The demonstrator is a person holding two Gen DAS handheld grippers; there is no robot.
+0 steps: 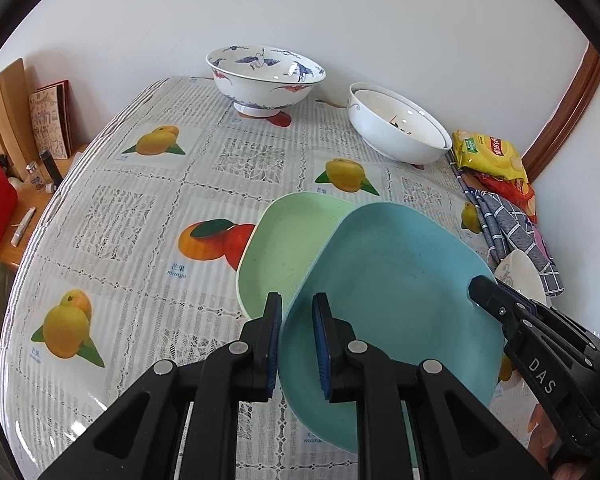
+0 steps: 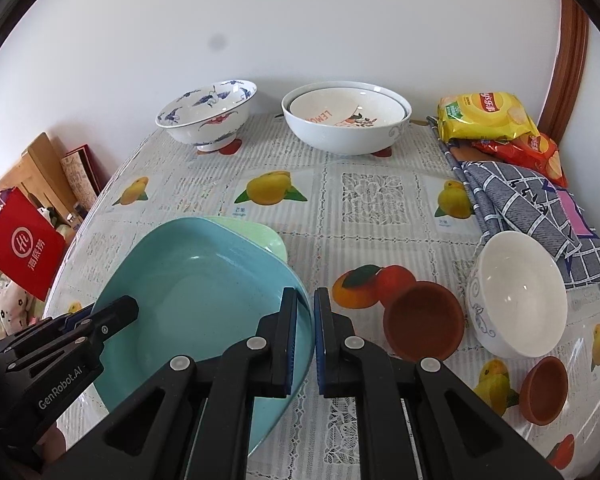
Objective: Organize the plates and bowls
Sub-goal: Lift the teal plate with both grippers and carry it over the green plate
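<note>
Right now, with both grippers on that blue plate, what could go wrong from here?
The blue plate is pinched only at its rims by the left gripper and right gripper, so uneven pulling may tilt or drop it.

It overlaps the green plate; lowering it off-centre could leave the stack crooked.

The brown bowl sits close beside the right gripper and might get bumped.

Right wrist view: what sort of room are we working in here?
Most likely a home dining corner. A table under a fruit-print plastic cloth stands against a plain wall, with household bowls such as the crane-pattern bowl, snack bags and a checked dish towel on it.
</note>
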